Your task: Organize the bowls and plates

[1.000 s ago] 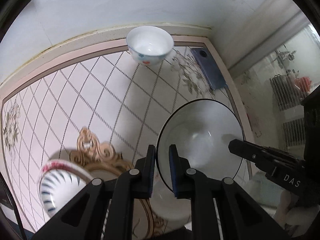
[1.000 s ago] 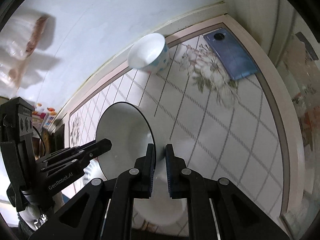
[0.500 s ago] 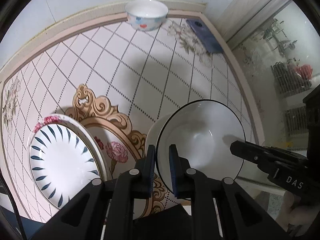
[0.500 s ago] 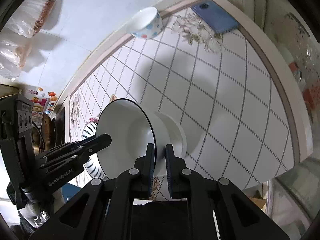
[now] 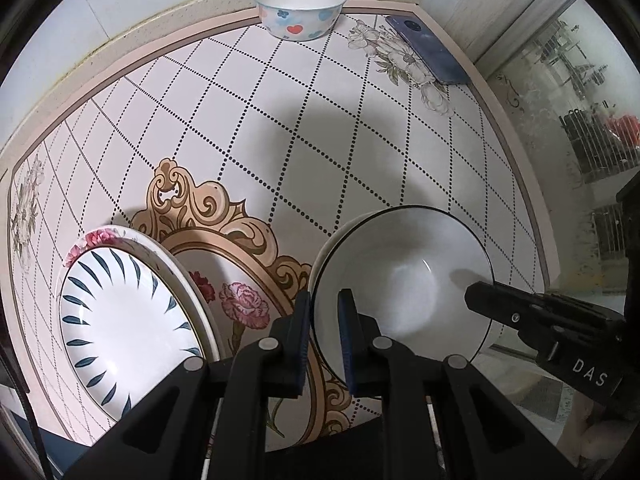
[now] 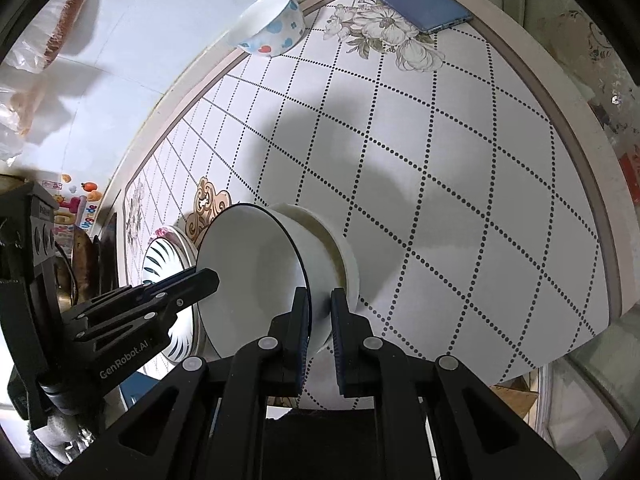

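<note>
Both claws pinch one black-rimmed white bowl [image 5: 400,280], empty inside: the left gripper [image 5: 323,316] clamps its near-left rim, the right gripper [image 6: 319,312] its right wall. Left of them lies a blue-leaf plate [image 5: 116,320]; far ahead, an empty heart-patterned bowl [image 5: 299,7].

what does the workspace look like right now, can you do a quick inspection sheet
Surface: tiled table, dotted diamond grid, floral corners, gold scroll medallion.
Job's things: white bowl with dark rim, held tilted above the table; heart bowl at the far edge; blue-leaf plate stacked on a floral plate.
Clutter: blue phone at the far right corner.
Grippers: left gripper and right gripper each shut on the white bowl's rim, opposite sides.
Cables: dark cord at left edge.
Surroundings: pale wall, hanging plastic bags, glass door on right.
</note>
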Demonstrator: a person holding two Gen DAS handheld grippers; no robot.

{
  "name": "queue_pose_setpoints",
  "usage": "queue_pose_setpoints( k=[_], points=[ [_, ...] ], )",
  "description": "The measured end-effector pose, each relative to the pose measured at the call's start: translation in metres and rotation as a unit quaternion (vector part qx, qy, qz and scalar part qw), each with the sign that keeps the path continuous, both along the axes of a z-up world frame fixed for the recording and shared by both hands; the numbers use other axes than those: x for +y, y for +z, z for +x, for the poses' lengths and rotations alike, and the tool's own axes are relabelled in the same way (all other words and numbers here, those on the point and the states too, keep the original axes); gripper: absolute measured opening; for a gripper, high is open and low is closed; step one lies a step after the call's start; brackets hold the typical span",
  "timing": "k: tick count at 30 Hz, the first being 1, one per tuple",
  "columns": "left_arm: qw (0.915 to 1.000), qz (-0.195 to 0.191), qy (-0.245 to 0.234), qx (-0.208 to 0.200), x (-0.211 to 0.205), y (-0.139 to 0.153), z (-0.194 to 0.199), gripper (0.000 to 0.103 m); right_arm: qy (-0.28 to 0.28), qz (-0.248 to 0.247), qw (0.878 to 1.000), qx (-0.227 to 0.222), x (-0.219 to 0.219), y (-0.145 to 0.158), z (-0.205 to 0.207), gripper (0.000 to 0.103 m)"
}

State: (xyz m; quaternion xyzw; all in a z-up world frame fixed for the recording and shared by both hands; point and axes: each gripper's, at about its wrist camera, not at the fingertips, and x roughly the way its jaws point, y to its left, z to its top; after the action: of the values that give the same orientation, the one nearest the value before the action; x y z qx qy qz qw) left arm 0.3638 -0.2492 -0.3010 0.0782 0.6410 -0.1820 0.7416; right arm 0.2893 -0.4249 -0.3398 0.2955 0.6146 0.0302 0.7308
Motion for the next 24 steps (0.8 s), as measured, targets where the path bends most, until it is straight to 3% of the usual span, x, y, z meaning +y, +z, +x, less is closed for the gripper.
queue_pose_setpoints(
  k=[24],
  points=[
    [0.9999,0.004,-0.016,0.002,-0.012,-0.004,0.0,0.012,0.006,0.013,1.0,0.028,-0.001,-0.017,0.013,0.013]
  ],
)
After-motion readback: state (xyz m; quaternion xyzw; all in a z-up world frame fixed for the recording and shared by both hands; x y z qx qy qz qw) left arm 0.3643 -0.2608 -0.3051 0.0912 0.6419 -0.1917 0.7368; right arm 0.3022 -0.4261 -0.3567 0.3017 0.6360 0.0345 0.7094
